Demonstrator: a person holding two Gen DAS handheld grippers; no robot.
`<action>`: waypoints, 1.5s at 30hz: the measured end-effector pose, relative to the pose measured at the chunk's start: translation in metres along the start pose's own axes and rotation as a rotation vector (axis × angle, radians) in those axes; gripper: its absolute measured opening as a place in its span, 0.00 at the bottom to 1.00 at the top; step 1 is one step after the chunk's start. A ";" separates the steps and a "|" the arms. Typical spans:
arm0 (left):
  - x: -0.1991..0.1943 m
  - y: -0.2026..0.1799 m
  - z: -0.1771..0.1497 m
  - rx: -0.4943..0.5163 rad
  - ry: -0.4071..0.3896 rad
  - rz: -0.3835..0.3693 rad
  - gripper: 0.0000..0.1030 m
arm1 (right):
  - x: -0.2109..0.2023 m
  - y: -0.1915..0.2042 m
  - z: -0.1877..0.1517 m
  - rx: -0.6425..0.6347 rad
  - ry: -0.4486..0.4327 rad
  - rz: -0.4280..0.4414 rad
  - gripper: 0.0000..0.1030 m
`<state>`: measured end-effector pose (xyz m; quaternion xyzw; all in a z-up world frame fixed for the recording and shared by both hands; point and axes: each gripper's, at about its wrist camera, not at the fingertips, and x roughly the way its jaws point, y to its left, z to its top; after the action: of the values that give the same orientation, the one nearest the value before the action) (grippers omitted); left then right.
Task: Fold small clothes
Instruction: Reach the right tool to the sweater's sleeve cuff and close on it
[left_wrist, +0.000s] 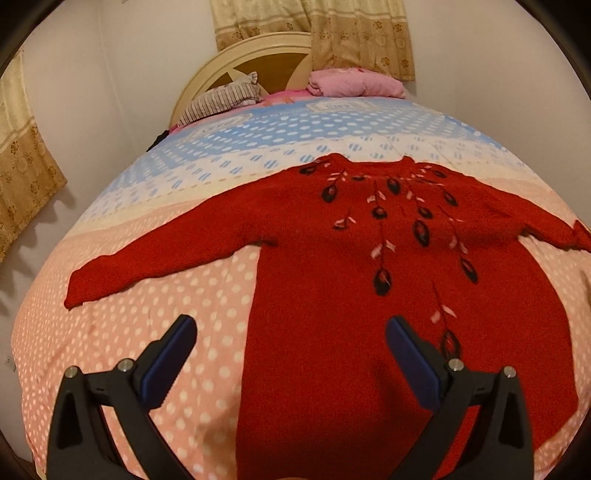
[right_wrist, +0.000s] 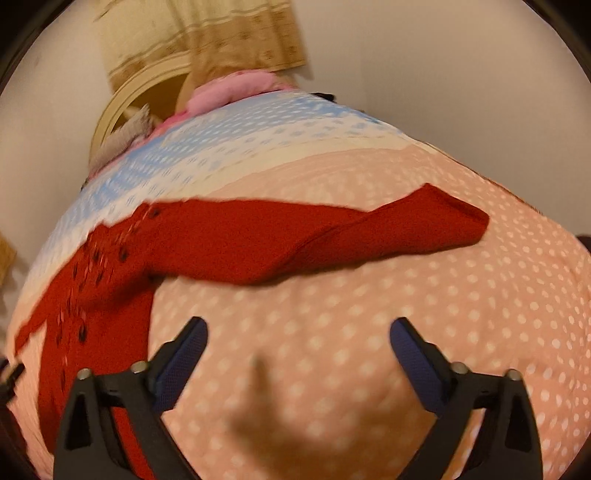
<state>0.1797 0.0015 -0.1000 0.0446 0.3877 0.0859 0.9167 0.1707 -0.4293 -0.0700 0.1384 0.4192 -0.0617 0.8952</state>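
A red knitted sweater (left_wrist: 332, 295) with black and pink leaf embroidery lies flat on the bed, neck away from me and both sleeves spread out. My left gripper (left_wrist: 291, 328) hovers open over the sweater's left side edge, near the hem, with one finger above the bedspread and the other above the red knit. In the right wrist view the sweater (right_wrist: 110, 266) lies to the left, and its right sleeve (right_wrist: 388, 236) stretches across with the cuff folded back. My right gripper (right_wrist: 299, 330) is open above bare bedspread, short of that sleeve, with nothing between its fingers.
The bed is covered by a spotted bedspread (left_wrist: 147, 332) with pink, cream and blue bands. A striped pillow (left_wrist: 221, 99) and folded pink cloth (left_wrist: 354, 83) lie by the headboard (left_wrist: 258, 55). Patterned curtains (left_wrist: 362, 33) hang behind. A wall runs along the bed's left side.
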 end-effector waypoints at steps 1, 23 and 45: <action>0.007 0.000 0.001 -0.011 0.009 0.006 1.00 | 0.004 -0.008 0.005 0.024 0.011 0.003 0.73; 0.039 -0.017 0.002 0.026 0.043 0.041 1.00 | 0.038 -0.111 0.102 0.411 -0.001 0.000 0.53; 0.036 -0.009 -0.008 -0.030 0.054 -0.021 1.00 | 0.057 -0.089 0.136 0.279 -0.025 -0.172 0.00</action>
<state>0.2001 -0.0005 -0.1323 0.0246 0.4116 0.0830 0.9072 0.2875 -0.5544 -0.0483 0.2244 0.4059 -0.1972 0.8637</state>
